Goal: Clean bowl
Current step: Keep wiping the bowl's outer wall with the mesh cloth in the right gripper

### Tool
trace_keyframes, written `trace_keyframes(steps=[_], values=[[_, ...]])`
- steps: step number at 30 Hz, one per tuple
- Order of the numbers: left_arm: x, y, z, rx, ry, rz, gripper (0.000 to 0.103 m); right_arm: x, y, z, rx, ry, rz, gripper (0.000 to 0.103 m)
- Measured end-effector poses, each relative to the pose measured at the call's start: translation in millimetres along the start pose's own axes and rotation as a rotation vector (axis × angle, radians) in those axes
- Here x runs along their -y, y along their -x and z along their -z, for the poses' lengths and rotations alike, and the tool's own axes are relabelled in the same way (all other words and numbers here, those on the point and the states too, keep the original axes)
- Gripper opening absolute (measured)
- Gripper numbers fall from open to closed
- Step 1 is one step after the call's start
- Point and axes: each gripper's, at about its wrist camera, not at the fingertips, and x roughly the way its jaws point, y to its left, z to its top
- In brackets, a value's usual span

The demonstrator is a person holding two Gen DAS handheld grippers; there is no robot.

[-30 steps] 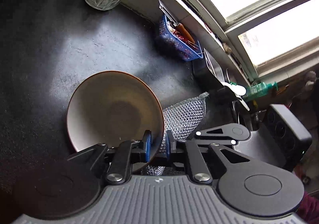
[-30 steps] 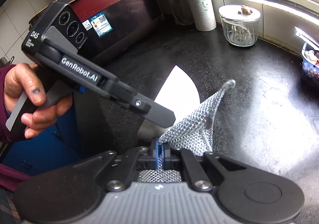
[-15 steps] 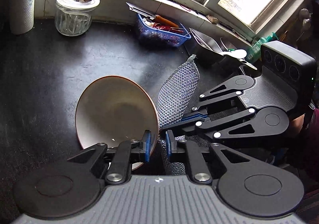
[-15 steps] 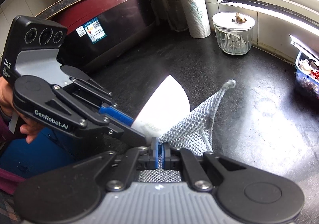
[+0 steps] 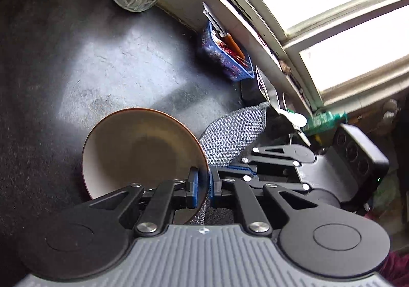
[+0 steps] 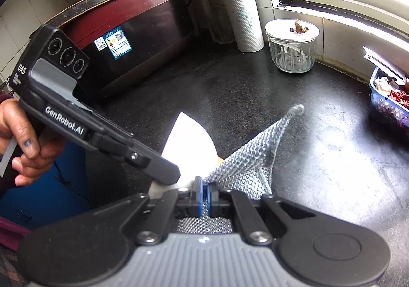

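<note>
Left claw [image 5: 202, 186] clamped on near rim of bowl [image 5: 138, 151], tilted up on black bench [image 5: 102, 62]. Right claw [image 6: 205, 197] pinched tight on mesh scrubber [image 6: 253, 161], just right of bowl.

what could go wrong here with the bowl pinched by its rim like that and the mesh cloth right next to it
1. The left gripper is shut on only the thin rim of the bowl, which is tilted; a scrubbing push could lever it out and drop it on the black counter.
2. The right gripper pinches only a small fold of the mesh cloth, so the cloth may pull free.
3. The two grippers sit very close and could knock together.
</note>
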Motion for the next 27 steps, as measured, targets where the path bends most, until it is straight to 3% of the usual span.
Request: trace_keyframes(steps=[7,11,17,24,27], values=[[-19,0,-1,0.105,0.212,0.041,0.008,-18,-6,8,-0.026,0.022,-0.036,0.003],[-24,-4,0,0.145,0.281,0.057,0.008,-31,-19,14,-0.061,0.047,-0.053,0.003],[-13,-7,-5,0.110,0.169,0.020,0.008,-37,-27,19,-0.083,0.051,-0.073,0.003],[-3,-10,-8,0.066,0.046,-0.004,0.008,-17,-7,18,-0.033,-0.011,-0.047,0.003],[7,-11,-9,0.032,-0.061,-0.032,0.008,-7,4,17,-0.006,-0.043,-0.030,0.003]])
